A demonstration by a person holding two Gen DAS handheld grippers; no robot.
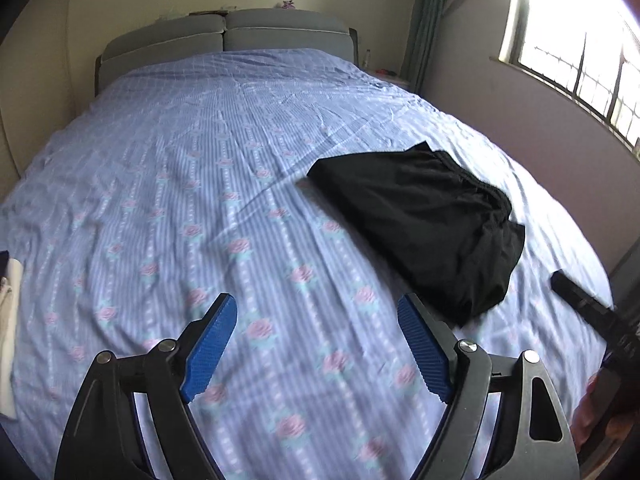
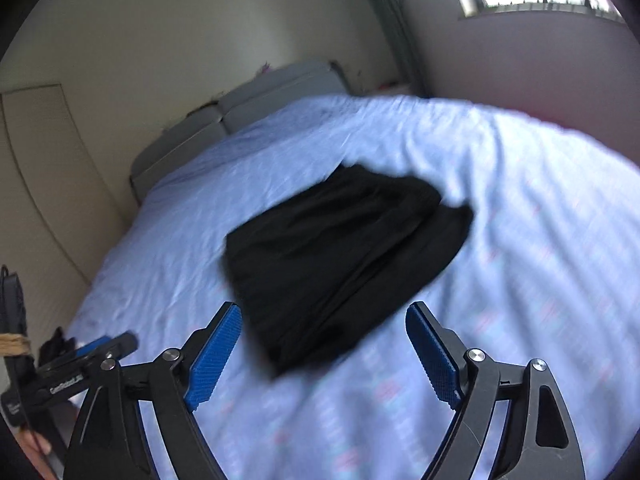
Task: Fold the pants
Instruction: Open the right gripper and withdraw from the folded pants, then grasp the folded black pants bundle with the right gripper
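Note:
Black pants (image 1: 428,224) lie folded into a compact bundle on the blue flowered bedsheet (image 1: 224,184), right of the bed's middle. They also show in the right wrist view (image 2: 340,256), blurred. My left gripper (image 1: 318,316) is open and empty above the sheet, to the near left of the pants. My right gripper (image 2: 324,324) is open and empty, hovering just at the near edge of the pants. A finger of the right gripper (image 1: 580,300) shows at the right edge of the left wrist view. The left gripper (image 2: 96,354) shows at the lower left of the right wrist view.
A grey padded headboard (image 1: 224,36) stands at the far end of the bed. A window (image 1: 580,52) and green curtain (image 1: 432,20) are on the right wall. A pale cloth (image 1: 10,300) lies at the bed's left edge.

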